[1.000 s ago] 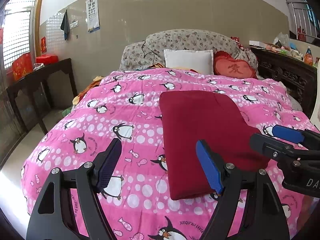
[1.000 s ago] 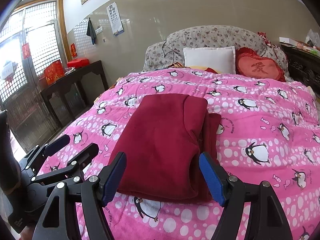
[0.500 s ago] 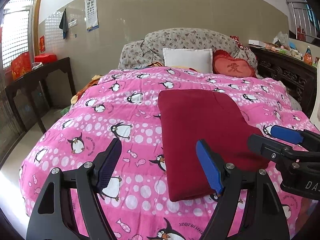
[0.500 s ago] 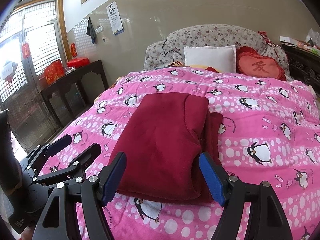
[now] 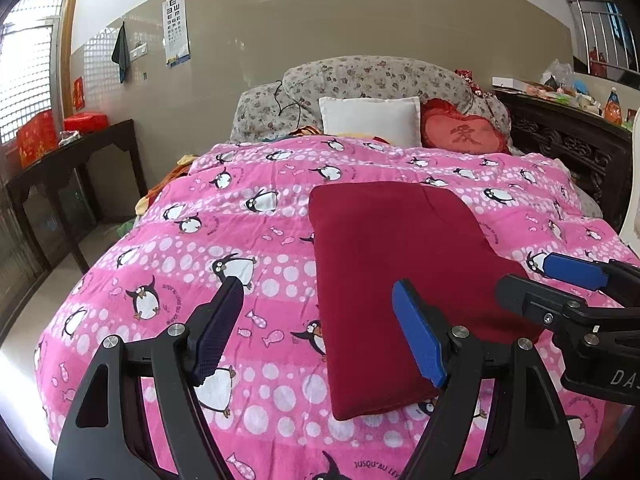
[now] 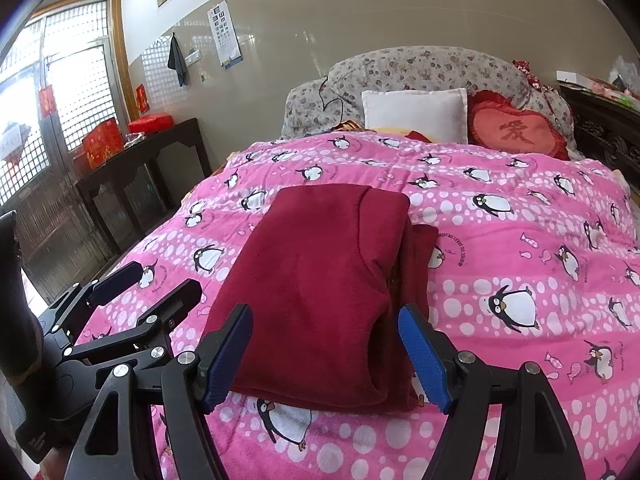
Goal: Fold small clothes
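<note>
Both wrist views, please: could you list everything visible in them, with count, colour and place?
Folded garment: one, dark red, flat on the quilt, near the foot of the bed.
Quilt: one, pink with penguins, covering the bed.
Pillow: one, white, at the headboard.
Heart cushion: one, red, right of the pillow.
Floral bedding: grey-patterned, piled behind the pillow.
Side table: one, dark wood, left of the bed.
Red boxes: two, on the side table.
Eye chart: one, white, on the wall.
Left gripper: open, above the quilt.
Right gripper: open, over the garment's near edge.
</note>
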Demonstrator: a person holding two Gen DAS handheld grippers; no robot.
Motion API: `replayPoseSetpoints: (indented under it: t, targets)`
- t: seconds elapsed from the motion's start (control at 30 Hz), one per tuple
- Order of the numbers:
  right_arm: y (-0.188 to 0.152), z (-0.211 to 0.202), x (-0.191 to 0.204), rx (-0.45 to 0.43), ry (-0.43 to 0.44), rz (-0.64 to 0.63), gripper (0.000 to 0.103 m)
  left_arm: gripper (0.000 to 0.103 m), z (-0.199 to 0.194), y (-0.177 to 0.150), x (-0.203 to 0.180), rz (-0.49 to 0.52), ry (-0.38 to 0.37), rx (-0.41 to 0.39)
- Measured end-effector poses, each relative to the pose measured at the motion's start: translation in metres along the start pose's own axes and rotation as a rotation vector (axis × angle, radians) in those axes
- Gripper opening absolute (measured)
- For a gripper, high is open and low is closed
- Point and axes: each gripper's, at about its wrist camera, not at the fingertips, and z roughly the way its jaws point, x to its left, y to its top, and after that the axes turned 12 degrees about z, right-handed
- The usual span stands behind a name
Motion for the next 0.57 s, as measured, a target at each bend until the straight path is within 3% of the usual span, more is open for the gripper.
replayPoseSetpoints:
  t: [0.57]
  targets:
    - [0.005, 0.012, -0.009, 0.028, 0.011, 0.015, 0.073, 0.078, 0.017, -0.001, 0.024, -0.049, -0.043, 0.018]
